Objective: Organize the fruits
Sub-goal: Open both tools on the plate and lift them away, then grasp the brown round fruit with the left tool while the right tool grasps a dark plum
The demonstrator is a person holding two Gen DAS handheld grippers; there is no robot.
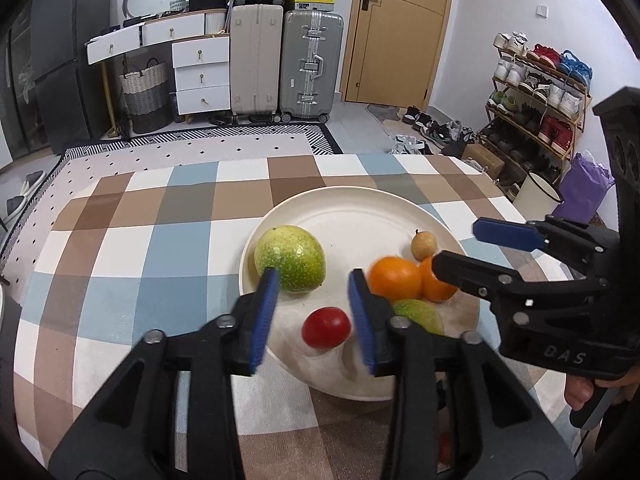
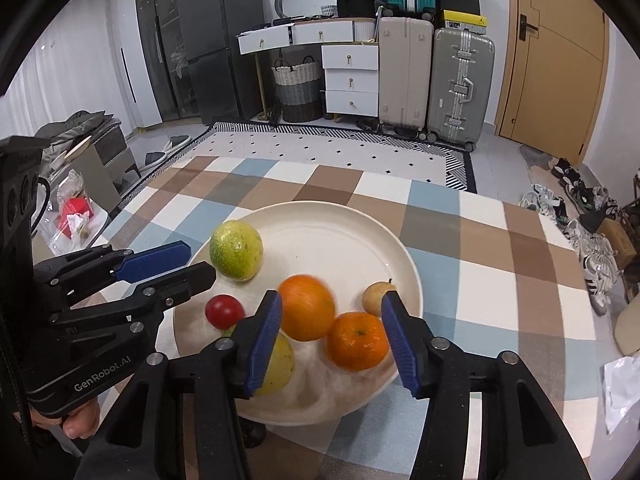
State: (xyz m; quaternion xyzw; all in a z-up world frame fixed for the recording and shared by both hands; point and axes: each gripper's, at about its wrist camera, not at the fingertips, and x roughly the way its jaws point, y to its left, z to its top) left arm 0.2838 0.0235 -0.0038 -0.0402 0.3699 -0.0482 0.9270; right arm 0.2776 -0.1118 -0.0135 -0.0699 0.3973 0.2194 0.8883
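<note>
A cream plate (image 1: 352, 216) (image 2: 340, 232) on the checkered table holds a big green fruit (image 1: 290, 258) (image 2: 236, 250), a red tomato (image 1: 326, 327) (image 2: 224, 311), two oranges (image 1: 394, 278) (image 2: 307, 307), (image 1: 436, 282) (image 2: 357, 341), a small tan fruit (image 1: 423, 245) (image 2: 374, 298) and a yellow-green fruit (image 1: 420, 314) (image 2: 280, 364). My left gripper (image 1: 314, 316) is open just above the tomato, empty. My right gripper (image 2: 331, 338) is open over the oranges, empty; it also shows in the left wrist view (image 1: 468, 246). The left gripper shows in the right wrist view (image 2: 192, 262).
The checkered tablecloth (image 1: 140, 240) (image 2: 500, 264) covers the table around the plate. Beyond the far edge are a rug, suitcases (image 1: 280, 60), white drawers and a shoe rack (image 1: 536, 104). A white bin (image 1: 536, 196) stands by the table's right corner.
</note>
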